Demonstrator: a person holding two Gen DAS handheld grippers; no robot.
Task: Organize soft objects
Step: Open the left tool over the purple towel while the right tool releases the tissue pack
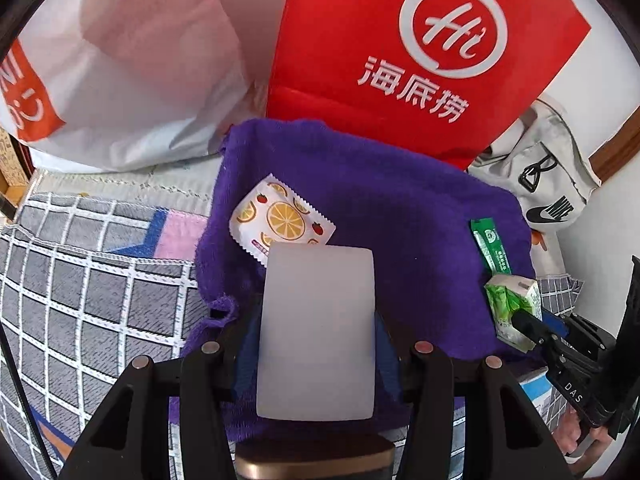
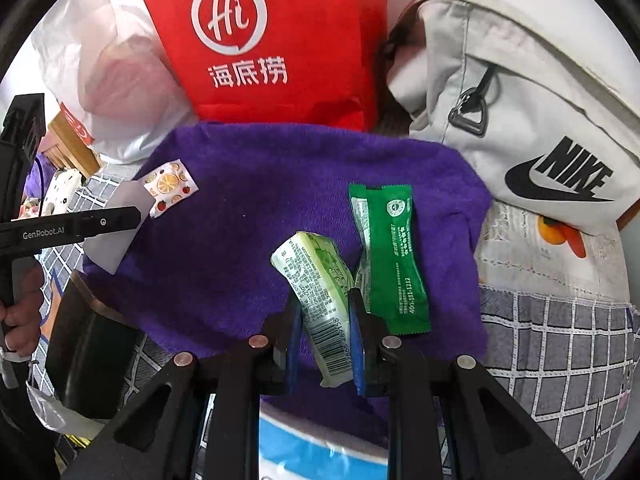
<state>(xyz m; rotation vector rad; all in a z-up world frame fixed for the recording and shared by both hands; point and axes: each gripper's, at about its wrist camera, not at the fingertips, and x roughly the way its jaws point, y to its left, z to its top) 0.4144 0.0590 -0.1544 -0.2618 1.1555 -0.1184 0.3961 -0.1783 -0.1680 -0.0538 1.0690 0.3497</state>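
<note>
There was one purple terry towel (image 2: 240, 240), three small packets (fruit-print (image 2: 170, 186), green (image 2: 394, 256), pale green (image 2: 320, 300)), one frosted white block (image 1: 316, 336), and three bags: red paper (image 2: 272, 40), white plastic (image 1: 132, 80), grey canvas (image 2: 520, 100).

On the towel (image 2: 240, 240) a fruit-print packet (image 2: 170, 186) lies left, a long sachet (image 2: 394, 256) right, with a paper bag (image 2: 280, 40) behind and a backpack (image 2: 520, 120) right.

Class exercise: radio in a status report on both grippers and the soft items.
Left gripper shut on frosted white pad. Right gripper shut on green-white packet. Both over purple towel. Green sachet beside right gripper.
</note>
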